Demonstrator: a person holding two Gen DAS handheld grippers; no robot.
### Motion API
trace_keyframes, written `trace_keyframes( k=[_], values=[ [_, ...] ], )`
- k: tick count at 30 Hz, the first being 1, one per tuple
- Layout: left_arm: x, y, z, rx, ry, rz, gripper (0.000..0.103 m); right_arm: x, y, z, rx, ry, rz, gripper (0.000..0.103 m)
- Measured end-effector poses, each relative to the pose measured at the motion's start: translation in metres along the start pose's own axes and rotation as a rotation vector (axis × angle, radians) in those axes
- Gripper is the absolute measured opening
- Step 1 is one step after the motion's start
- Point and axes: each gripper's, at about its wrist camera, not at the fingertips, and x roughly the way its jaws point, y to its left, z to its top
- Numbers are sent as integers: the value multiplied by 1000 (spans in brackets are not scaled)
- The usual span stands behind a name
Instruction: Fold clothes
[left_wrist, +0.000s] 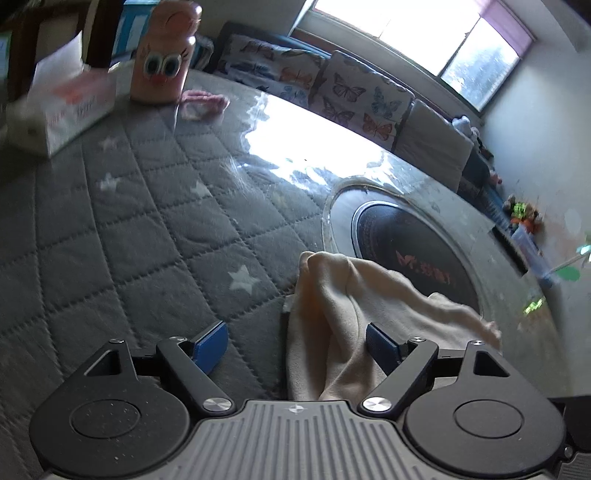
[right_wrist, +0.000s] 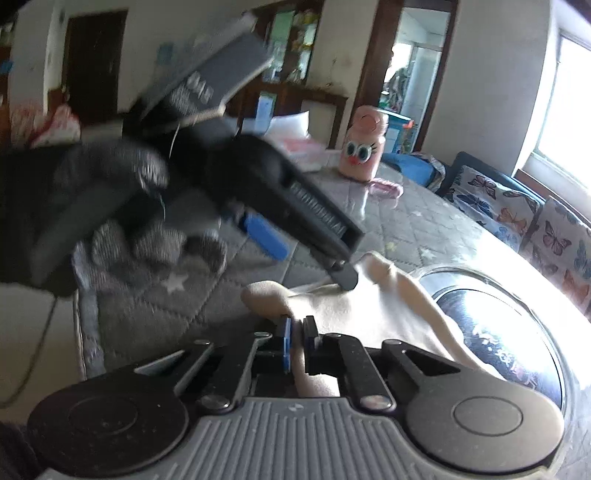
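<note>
- One cream garment (left_wrist: 343, 317), rumpled, lying on the surface (left_wrist: 155, 229) partly over the round inset; its near end runs under both cameras and is cut off there.
- Two hand-held grippers. Left hand-held gripper (left_wrist: 297, 341): jaws spread wide, blue pads far apart, cloth lying between them and against the right pad (not pinched). From the right wrist view it shows as a blurred dark shape with one finger tip (right_wrist: 345, 276) resting on the garment.
- Right hand-held gripper (right_wrist: 298, 341): jaws narrow, clamped on a fold of the garment's edge.
- One gloved left hand (right_wrist: 110, 221), heavily blurred, dark knit glove.
- One quilted grey cover with white stars (four or so visible) under a clear glossy sheet; glare from the window whites out the middle.
- One round black disc (left_wrist: 413, 254) in a metal ring set in the surface; red writing on it, upside down, not readable.
- One pink toy (left_wrist: 164, 55) with googly eyes, top cropped in the left view.
- One white box (left_wrist: 70, 107) with red print, too blurred to read.
- One small pink item (left_wrist: 203, 101) beside the toy, can't identify.
- Butterfly-print cushions (left_wrist: 354, 96), about three, along the sofa.
</note>
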Motion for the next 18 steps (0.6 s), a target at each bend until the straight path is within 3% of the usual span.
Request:
trace_keyframes(
  k=[10,18],
  values=[
    [5,7,6,-229,71,-115,85,-19,-18,1,66,-64,6,5],
    [10,6,4,-276,105,-175,78,-27,-20,-4,82,-85,20,4]
  ],
)
